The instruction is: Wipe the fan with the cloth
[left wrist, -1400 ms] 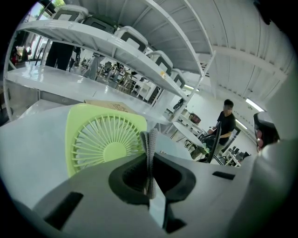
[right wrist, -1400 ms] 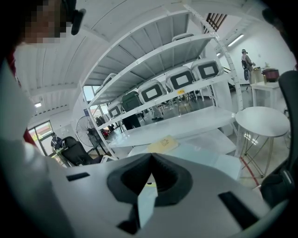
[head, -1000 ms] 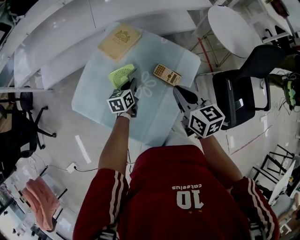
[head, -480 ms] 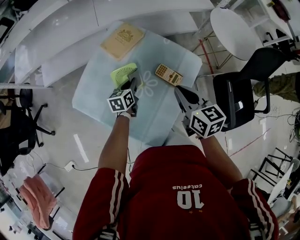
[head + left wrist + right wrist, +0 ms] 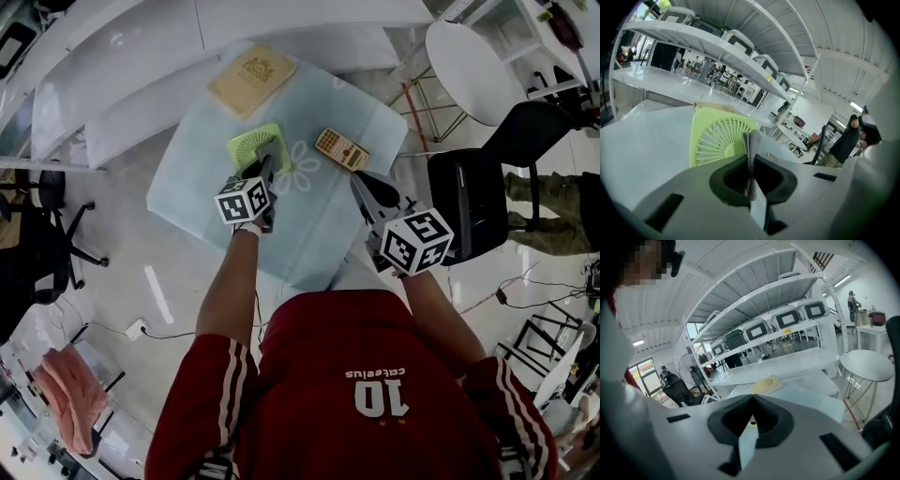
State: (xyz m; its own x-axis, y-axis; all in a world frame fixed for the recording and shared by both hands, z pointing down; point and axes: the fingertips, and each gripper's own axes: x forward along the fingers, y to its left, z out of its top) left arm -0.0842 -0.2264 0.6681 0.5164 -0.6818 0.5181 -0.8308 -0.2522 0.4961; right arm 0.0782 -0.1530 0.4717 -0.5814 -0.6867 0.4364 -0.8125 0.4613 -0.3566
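Note:
A small lime-green fan [image 5: 248, 148] stands on the pale glass table [image 5: 187, 178], its grille [image 5: 721, 140] facing my left gripper view. My left gripper [image 5: 266, 172] is shut on a grey cloth [image 5: 752, 147], whose folded edge sticks up between the jaws and lies against the fan's right side. In the head view the cloth [image 5: 273, 154] shows as a dark patch over the fan's near right corner. My right gripper [image 5: 366, 192] hovers over the table's right part, shut with nothing in it; its jaws [image 5: 752, 420] meet tip to tip.
A tan book [image 5: 251, 77] lies at the table's far edge and an orange calculator [image 5: 340, 149] right of the fan. White shelving [image 5: 112, 66] runs behind the table. A black chair [image 5: 478, 197] and a round white side table [image 5: 469, 66] stand to the right.
The left gripper with the cloth has crept slightly further onto the fan. The head camera shifted a little; the right gripper has hardly moved.

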